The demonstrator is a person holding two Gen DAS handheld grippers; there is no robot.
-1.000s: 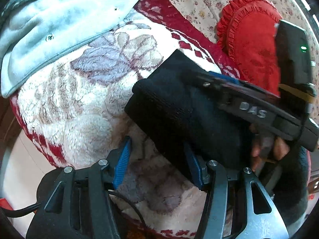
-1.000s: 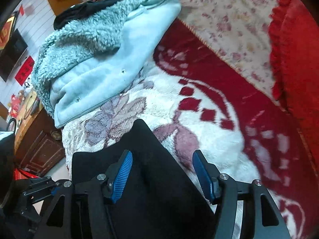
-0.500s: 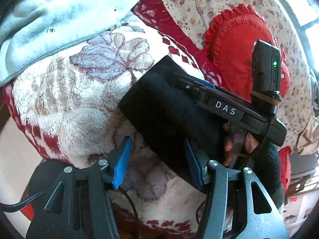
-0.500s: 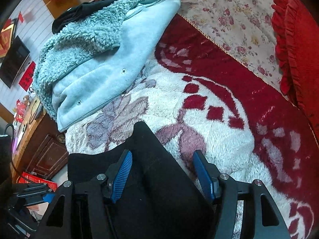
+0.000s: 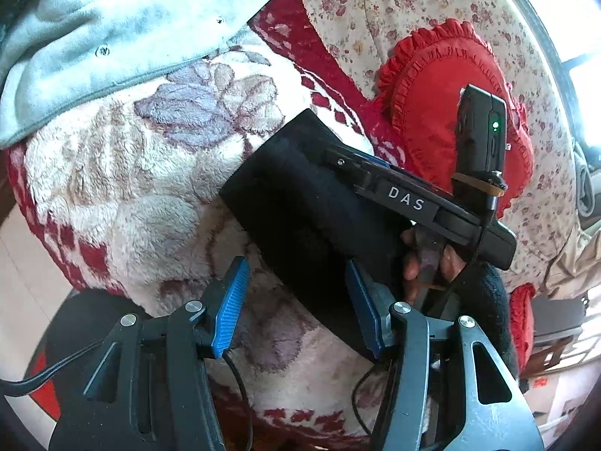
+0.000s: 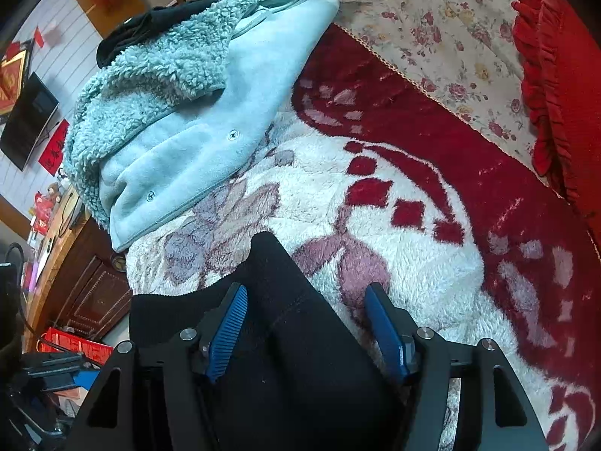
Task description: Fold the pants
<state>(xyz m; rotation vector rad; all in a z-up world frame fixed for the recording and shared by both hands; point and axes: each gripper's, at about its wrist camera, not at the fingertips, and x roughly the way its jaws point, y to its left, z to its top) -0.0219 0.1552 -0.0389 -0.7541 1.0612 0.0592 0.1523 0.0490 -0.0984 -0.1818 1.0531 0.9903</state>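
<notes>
The black pants [image 5: 300, 203] lie folded into a compact bundle on the fleecy blanket [image 5: 112, 195] of the bed. They look soft, limp and light, best taken at a folded edge. The left hand-held gripper [image 5: 296, 300] stands wide and released, one finger beside the bundle. The right hand-held gripper [image 6: 308, 323] is opening, straddling the pants without pinching them.
</notes>
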